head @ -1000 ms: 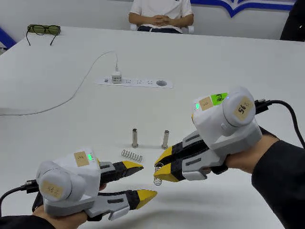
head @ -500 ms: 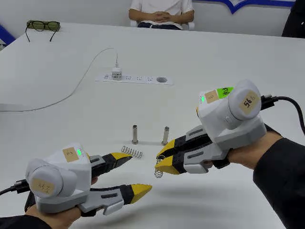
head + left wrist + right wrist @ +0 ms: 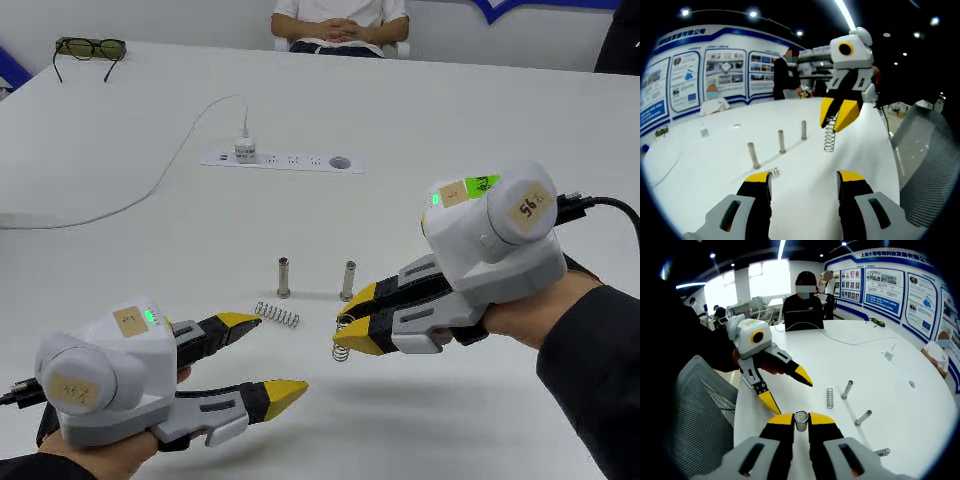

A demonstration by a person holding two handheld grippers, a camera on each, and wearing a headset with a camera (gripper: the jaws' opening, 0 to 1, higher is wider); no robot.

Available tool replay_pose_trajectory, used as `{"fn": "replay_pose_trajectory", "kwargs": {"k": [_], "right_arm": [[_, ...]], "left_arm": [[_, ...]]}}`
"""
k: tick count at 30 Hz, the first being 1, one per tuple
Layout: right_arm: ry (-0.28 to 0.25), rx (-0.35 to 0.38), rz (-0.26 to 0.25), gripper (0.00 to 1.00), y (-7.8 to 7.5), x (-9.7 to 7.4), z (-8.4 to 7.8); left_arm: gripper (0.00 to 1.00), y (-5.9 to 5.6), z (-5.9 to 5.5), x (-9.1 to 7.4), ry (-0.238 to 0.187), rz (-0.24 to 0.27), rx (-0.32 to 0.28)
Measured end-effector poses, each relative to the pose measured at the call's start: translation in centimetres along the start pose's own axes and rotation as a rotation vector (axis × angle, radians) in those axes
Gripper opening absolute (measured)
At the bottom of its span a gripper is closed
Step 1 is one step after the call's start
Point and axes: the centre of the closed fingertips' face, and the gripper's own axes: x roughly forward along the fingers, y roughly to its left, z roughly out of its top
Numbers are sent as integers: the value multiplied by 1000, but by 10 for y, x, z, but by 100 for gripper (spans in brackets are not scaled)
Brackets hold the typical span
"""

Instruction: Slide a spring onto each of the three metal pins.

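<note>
A spring (image 3: pixel 341 351) hangs upright, pinched in the right hand-held gripper (image 3: pixel 348 328), ready for a pin (image 3: pixel 348 279) — left hand-held gripper (image 3: pixel 262 355) wide, empty.

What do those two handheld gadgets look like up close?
The left tool and right tool each have a rounded white-and-grey body, black jaws with yellow tips, a tan numbered sticker, a green light and a black cable. The person wears black sleeves.
</note>
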Motion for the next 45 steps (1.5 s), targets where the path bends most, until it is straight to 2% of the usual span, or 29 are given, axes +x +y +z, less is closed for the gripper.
{"fn": "replay_pose_trajectory", "kwargs": {"k": [12, 28, 45], "right_arm": [[-12, 17, -60, 12, -18, -8, 1], [-23, 35, -139, 12, -40, -14, 3], [-26, 64, -236, 12, -70, -13, 5]], "left_arm": [[55, 5, 1, -5, -12, 27, -13], [55, 9, -2, -9, -6, 39, -21], [55, 9, -3, -10, -3, 43, -21]]}}
